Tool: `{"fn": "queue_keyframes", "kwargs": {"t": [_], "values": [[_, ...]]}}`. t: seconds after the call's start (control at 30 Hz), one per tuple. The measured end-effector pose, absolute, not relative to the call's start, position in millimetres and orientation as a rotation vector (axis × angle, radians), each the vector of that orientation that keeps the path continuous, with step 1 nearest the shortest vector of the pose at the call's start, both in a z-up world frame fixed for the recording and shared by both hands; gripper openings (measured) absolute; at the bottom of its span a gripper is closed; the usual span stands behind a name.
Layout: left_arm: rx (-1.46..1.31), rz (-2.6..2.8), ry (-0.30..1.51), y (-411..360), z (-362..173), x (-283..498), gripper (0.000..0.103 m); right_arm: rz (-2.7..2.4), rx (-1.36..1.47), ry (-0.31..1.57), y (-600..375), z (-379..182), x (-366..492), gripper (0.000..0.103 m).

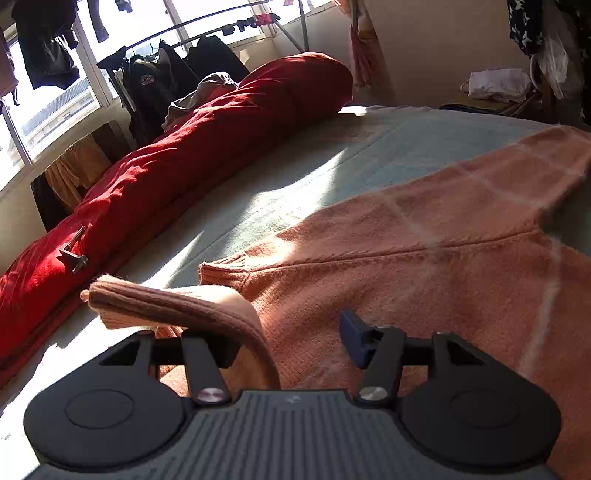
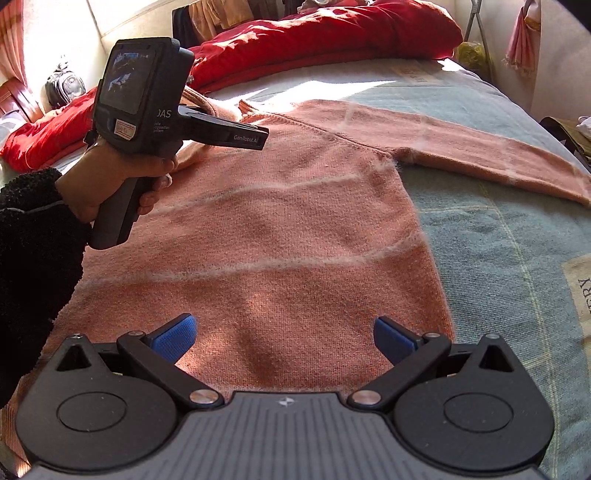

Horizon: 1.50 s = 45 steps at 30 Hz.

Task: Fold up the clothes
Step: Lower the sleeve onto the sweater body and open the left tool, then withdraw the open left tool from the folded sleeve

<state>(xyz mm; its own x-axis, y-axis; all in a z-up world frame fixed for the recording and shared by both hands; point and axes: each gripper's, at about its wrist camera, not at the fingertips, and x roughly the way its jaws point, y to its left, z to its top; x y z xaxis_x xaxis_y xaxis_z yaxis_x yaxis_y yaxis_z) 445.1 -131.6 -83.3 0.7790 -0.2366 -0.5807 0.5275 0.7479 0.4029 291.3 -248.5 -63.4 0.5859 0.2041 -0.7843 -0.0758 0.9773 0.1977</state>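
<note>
Pink sweater spread flat on the bed, a gripper over each end.

A hand in a dark fuzzy sleeve tilts the left gripper down over the collar end of the sweater, near the bed's red-quilt edge; its jaws stand partly apart, a ribbed cuff draped loose across the left one. The right gripper hangs above the hem, jaws wide, holding nothing.

A fuzzy black sleeve; each black claw carries blue pads.
</note>
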Motion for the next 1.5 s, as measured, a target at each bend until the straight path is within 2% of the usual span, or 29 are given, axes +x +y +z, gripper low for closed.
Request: {"fn": "queue_keyframes", "kwargs": {"t": [0.33, 0.6, 0.73, 0.9, 1.13, 1.27, 1.5], "values": [[0.822, -0.461, 0.483, -154.1, -85.8, 439.5, 0.061, 0.161, 0.145, 0.932, -246.5, -62.6, 288.7, 0.103], [0.737, -0.537, 0.487, -137.4, -70.6, 431.8, 0.061, 0.160, 0.140, 0.930, -246.7, -62.5, 289.9, 0.103], [0.617, -0.574, 0.490, -97.6, -46.8, 421.7, 0.061, 0.171, 0.134, 0.926, -244.7, -61.4, 292.4, 0.103], [0.398, -0.530, 0.501, -11.2, -21.6, 406.6, 0.068, 0.189, 0.132, 0.921, -241.9, -59.9, 297.7, 0.103], [-0.228, -0.502, 0.688, 141.5, -23.6, 379.7, 0.070, 0.231, 0.175, 0.917, -240.0, -57.3, 308.4, 0.103], [-0.307, -0.463, 0.715, 168.5, -47.0, 358.0, 0.071, 0.252, 0.201, 0.925, -234.9, -57.5, 318.7, 0.103], [-0.359, -0.435, 0.682, 170.3, -70.8, 371.6, 0.071, 0.281, 0.150, 0.929, -212.3, -49.7, 324.5, 0.103]]}}
